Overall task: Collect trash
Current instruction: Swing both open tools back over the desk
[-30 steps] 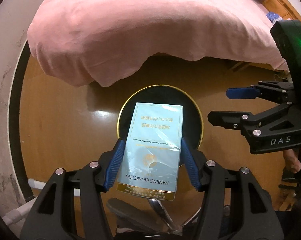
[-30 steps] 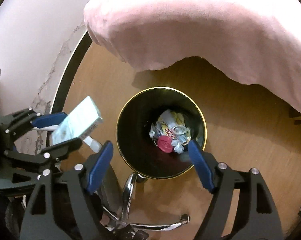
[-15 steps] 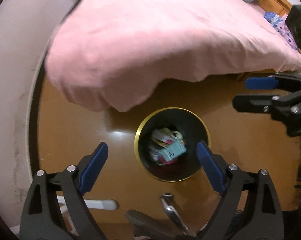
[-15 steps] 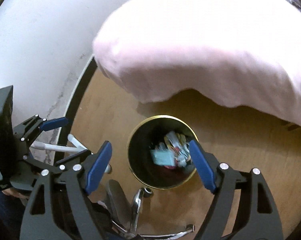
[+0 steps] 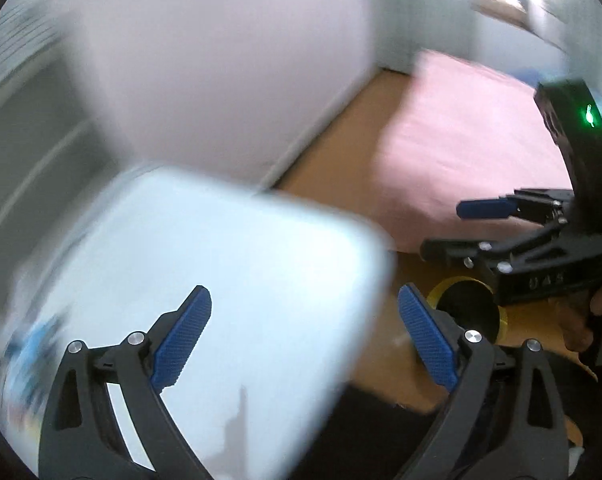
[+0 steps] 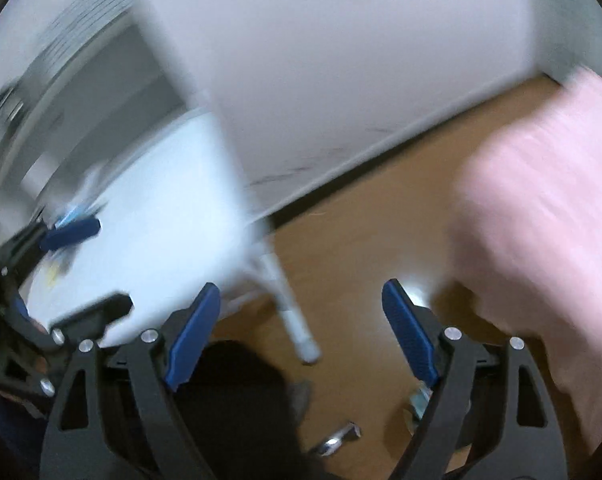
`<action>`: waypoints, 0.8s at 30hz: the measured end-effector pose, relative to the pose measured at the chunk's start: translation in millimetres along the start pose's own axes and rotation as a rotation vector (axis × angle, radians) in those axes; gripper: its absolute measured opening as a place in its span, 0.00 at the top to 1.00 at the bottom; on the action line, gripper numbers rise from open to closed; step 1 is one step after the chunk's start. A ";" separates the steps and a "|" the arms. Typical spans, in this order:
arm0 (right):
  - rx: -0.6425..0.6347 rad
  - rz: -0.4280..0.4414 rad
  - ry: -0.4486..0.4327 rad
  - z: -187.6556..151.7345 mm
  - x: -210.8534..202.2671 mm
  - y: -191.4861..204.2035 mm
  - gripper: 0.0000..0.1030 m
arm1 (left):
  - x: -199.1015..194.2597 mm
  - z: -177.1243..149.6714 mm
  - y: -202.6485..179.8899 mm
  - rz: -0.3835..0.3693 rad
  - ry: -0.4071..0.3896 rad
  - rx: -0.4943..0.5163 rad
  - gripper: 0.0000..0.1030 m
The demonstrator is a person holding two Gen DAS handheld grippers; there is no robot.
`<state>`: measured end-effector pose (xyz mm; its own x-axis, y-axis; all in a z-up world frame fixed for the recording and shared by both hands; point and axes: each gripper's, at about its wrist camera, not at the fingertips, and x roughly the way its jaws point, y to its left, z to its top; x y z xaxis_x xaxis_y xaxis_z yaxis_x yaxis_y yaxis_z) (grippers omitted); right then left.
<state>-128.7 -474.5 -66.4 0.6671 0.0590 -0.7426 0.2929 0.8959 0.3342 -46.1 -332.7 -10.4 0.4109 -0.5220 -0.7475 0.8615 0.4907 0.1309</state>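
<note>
Both views are motion-blurred. My left gripper is open and empty above the corner of a white table. The black bin with a gold rim shows low on the right in the left wrist view, partly hidden behind the right gripper, which is open there. In the right wrist view my right gripper is open and empty over the wooden floor. The left gripper shows at the left edge, over the white table. Small blurred items lie on the table.
A pink bed cover hangs on the right. A white wall with a dark baseboard runs behind. A white table leg stands on the floor. A black chair seat is below the grippers.
The cigarette box left my left gripper and dropped into the bin. Both grippers then swung up and left, away from the bin, toward the white table.
</note>
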 end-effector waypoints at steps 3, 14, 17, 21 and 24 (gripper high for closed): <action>-0.160 0.108 0.040 18.7 37.1 85.8 0.22 | -33.7 -48.9 93.1 0.213 0.032 -0.167 0.11; -0.526 0.227 0.068 74.4 115.3 287.9 0.21 | -117.4 -209.6 278.5 0.485 0.158 -0.689 0.11; -0.549 0.254 0.125 101.7 149.0 309.6 0.21 | -116.4 -214.8 282.0 0.461 0.155 -0.708 0.11; -0.530 0.309 0.214 126.1 188.1 325.1 0.21 | -101.0 -215.7 297.0 0.422 0.143 -0.714 0.11; -0.475 0.335 0.290 134.3 213.4 322.5 0.23 | -82.7 -206.3 306.2 0.405 0.146 -0.714 0.11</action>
<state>200.0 -232.2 -39.1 0.4381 0.4261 -0.7915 -0.2784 0.9015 0.3312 122.1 4.6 -42.8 0.5633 -0.1386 -0.8145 0.2388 0.9711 -0.0001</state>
